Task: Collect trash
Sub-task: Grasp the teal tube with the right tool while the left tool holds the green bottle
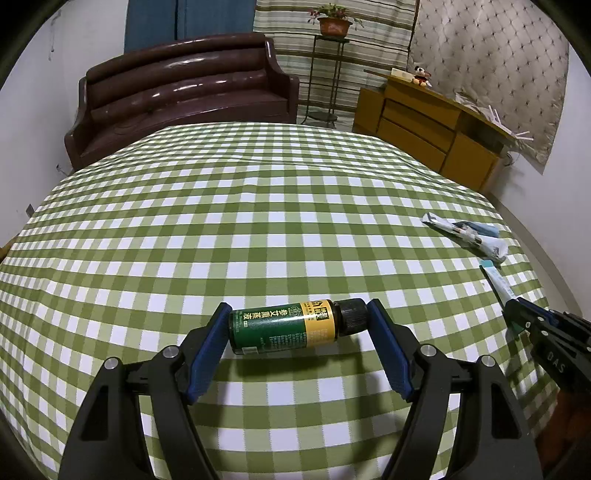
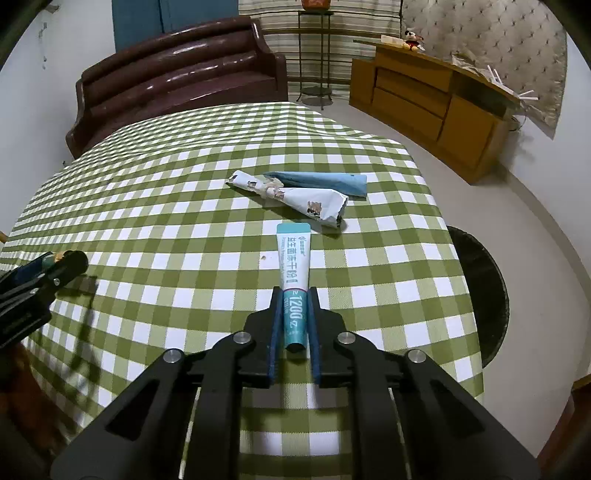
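Right gripper: clamped on a slim teal sachet, held near its rear end; the printed front end projects forward above the cloth.

Left gripper: closed endwise on a small green-and-yellow bottle with a black cap, one pad at the base, one at the cap.

Remaining trash: a crumpled printed paper wrapper and a folded blue paper, lying touching each other just beyond the sachet, toward the far right of the table.

Handling note: both items are judged secured; each should be lifted level and carried without loosening. The dark round bin on the floor at the table's right edge is judged the likely drop point.

Surface: table under a green-and-white checked tablecloth.

Room: a brown leather sofa at far left, a potted plant on a wire stand, a yellow wooden cabinet at far right.
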Demonstrator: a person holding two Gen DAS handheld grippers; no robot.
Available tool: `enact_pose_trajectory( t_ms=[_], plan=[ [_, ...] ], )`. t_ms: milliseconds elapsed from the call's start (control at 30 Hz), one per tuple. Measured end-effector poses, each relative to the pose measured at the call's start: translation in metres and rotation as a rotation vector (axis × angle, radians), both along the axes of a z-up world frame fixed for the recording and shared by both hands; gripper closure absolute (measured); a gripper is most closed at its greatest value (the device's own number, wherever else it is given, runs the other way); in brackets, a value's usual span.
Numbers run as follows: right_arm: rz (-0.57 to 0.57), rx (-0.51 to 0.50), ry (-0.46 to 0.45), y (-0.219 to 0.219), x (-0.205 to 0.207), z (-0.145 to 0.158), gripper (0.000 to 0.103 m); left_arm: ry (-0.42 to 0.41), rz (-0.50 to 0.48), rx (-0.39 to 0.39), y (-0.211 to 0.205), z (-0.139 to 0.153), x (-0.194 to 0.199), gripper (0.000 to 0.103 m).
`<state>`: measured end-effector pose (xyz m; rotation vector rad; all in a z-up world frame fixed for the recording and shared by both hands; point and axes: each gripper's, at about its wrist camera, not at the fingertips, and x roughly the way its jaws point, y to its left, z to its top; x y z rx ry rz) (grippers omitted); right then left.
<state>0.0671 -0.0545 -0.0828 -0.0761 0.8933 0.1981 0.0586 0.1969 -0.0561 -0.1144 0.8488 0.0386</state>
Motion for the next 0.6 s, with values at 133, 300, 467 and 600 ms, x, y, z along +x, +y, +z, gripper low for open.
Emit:
enact_pose_trajectory(
  t_ms=[133,300,467,600],
  plan=[
    [0.006,0.011,-0.014,-0.004,-0.005,0.004,0.092,-0.004,-0.002,0.000,-0.007,0.001,-0.002,0.031],
    [0.012,0.021,-0.025,-0.009,-0.007,0.009,0.092,-0.014,-0.003,0.000,-0.014,0.006,-0.006,0.031],
    [0.017,0.028,-0.031,-0.016,-0.009,0.014,0.093,-0.021,-0.003,0.002,-0.022,0.010,-0.009,0.031],
    [0.022,0.030,-0.039,-0.018,-0.012,0.016,0.093,-0.027,-0.004,0.002,-0.027,0.013,-0.011,0.031]
  ],
)
